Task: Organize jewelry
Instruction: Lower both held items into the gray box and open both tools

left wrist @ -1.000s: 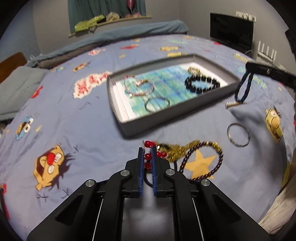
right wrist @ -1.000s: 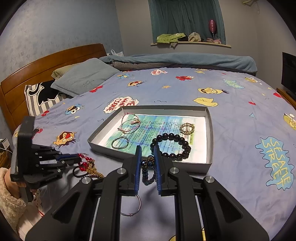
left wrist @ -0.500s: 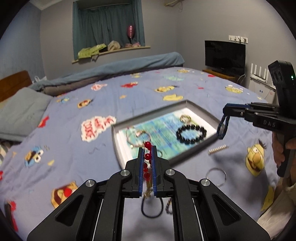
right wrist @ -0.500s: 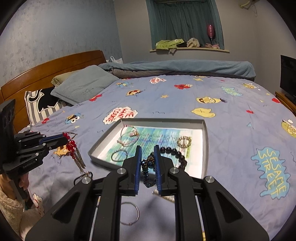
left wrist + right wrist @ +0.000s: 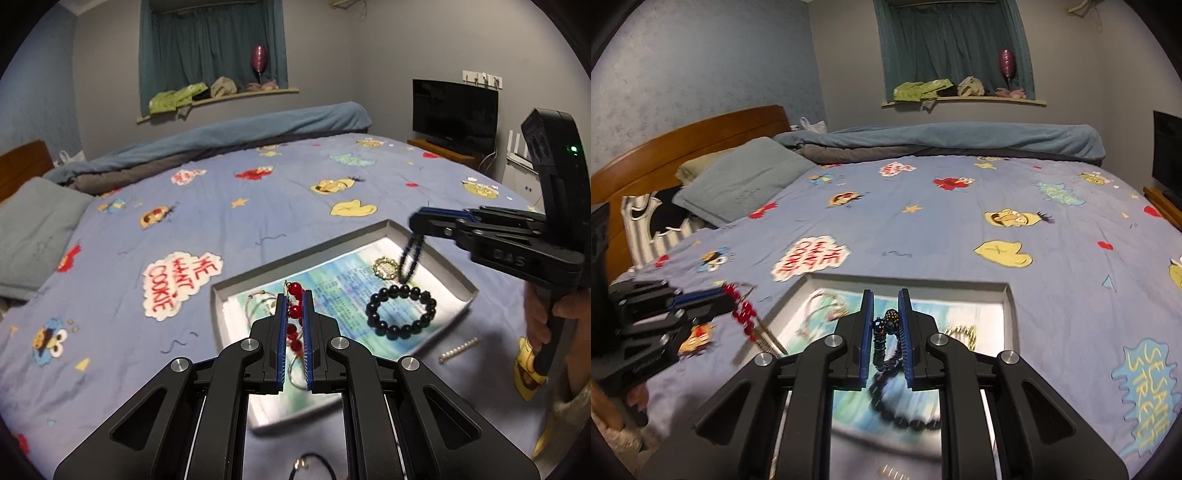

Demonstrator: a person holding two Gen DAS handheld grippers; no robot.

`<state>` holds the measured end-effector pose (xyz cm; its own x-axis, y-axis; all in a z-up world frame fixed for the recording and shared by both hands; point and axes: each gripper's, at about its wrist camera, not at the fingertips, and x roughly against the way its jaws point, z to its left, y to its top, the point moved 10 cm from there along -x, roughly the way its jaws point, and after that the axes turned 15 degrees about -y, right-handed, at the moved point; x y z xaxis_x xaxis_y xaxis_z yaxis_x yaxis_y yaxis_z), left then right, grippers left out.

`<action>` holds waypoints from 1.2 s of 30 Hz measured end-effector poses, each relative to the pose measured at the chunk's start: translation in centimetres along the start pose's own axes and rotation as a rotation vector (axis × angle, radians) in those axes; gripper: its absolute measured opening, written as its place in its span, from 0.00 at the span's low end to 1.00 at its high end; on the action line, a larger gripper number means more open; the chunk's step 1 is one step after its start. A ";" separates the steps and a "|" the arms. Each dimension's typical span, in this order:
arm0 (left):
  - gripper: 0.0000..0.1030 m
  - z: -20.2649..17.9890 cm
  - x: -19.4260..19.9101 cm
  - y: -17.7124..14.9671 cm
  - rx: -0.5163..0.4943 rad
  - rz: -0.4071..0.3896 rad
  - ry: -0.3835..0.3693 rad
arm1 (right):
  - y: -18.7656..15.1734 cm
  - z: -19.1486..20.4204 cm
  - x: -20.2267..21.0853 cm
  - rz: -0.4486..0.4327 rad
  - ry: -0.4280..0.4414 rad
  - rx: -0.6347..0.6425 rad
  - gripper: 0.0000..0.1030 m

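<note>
Both grippers hold jewelry above the gray tray on the bed.

Left gripper [image 5: 294,301], lower center of the left view, is clamped on a red bead string [image 5: 294,312]; the beads run up between its blue pads, and in the right view the same string [image 5: 741,312] hangs from it at left with a gold fringe below. Right gripper [image 5: 886,308], center bottom of its own view, grips a dark blue bead strand [image 5: 884,341] that droops over the tray [image 5: 1010,317]; in the left view that strand [image 5: 410,258] dangles at right. Tray [image 5: 218,299] sits mid-frame on the cartoon bedsheet [image 5: 221,218], lined with printed paper. Inside: black bead bracelet [image 5: 400,312], small gold ring piece [image 5: 386,266], thin wire bangles [image 5: 258,306], blurred. A small gold bar [image 5: 458,349] lies on the sheet just outside the tray's lower right.
</note>
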<state>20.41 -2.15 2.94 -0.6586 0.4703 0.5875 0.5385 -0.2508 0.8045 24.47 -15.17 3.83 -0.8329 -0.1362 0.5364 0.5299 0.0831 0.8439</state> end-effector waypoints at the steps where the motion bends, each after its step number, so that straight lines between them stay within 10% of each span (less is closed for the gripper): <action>1: 0.09 0.3 -0.9 -0.1 0.007 0.012 -0.001 | 0.0 0.1 -0.7 0.004 -0.005 0.000 0.13; 31: 0.09 6.6 -5.9 -7.9 0.109 0.193 0.027 | -4.7 -0.3 -10.2 0.263 -0.085 -0.002 0.15; 36: 0.30 6.5 -4.7 -7.0 0.110 0.156 0.050 | -4.4 -0.4 -9.2 0.249 -0.087 -0.006 0.23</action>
<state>23.16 2.91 -6.04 -0.5868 0.3895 0.7099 0.6882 -0.2220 0.6907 29.88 -14.70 -4.87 -0.6872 -0.0267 0.7260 0.7210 0.0978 0.6860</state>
